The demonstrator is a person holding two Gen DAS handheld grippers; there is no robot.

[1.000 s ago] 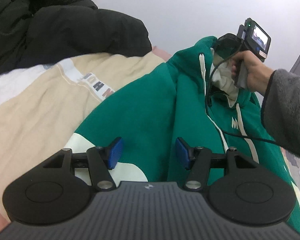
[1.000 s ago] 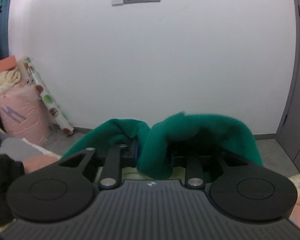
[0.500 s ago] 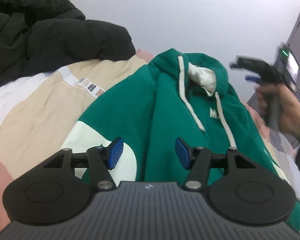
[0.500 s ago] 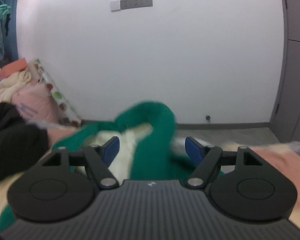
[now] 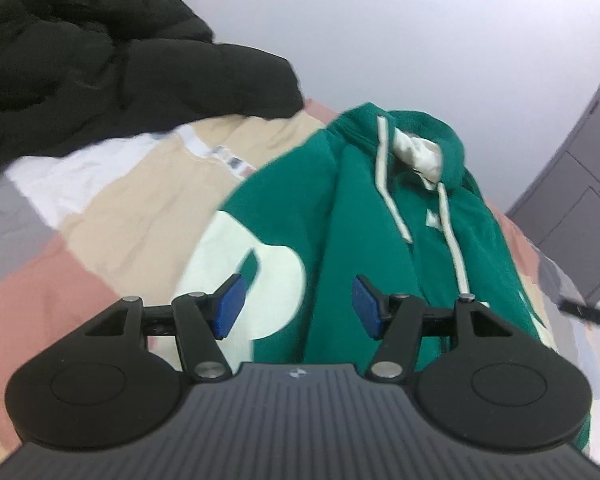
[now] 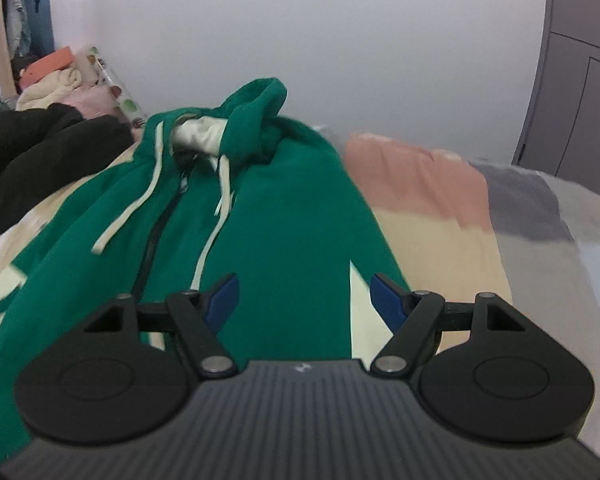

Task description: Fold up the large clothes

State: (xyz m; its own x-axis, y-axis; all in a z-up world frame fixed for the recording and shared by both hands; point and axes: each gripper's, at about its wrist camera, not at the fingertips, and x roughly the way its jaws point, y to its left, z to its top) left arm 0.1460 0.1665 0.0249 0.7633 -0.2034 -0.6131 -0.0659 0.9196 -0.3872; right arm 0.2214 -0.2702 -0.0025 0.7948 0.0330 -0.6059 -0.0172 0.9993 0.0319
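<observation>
Hoodie: the green hoodie (image 6: pixel 292 216) lay front-up on the bed (image 6: pixel 440 216), hood bunched at the far end.
Left hand-held gripper (image 5: pixel 298 304): jaws wide, empty.
Right hand-held gripper (image 6: pixel 304 298): jaws wide, empty.
Risk: loose drawstrings (image 6: pixel 216 216) could have snagged a fold; thick fleece might have slipped from a shallow pinch.

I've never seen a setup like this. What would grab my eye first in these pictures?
The bright green hoodie would, laid out front-up along the bed with its hood toward the white wall and pale drawstrings trailing down its chest. Next, the blue-tipped fingers of each hand-held gripper, spread open over the hoodie's lower part and gripping nothing. To the left, a bulky black coat is heaped on the patchwork bedspread.
</observation>
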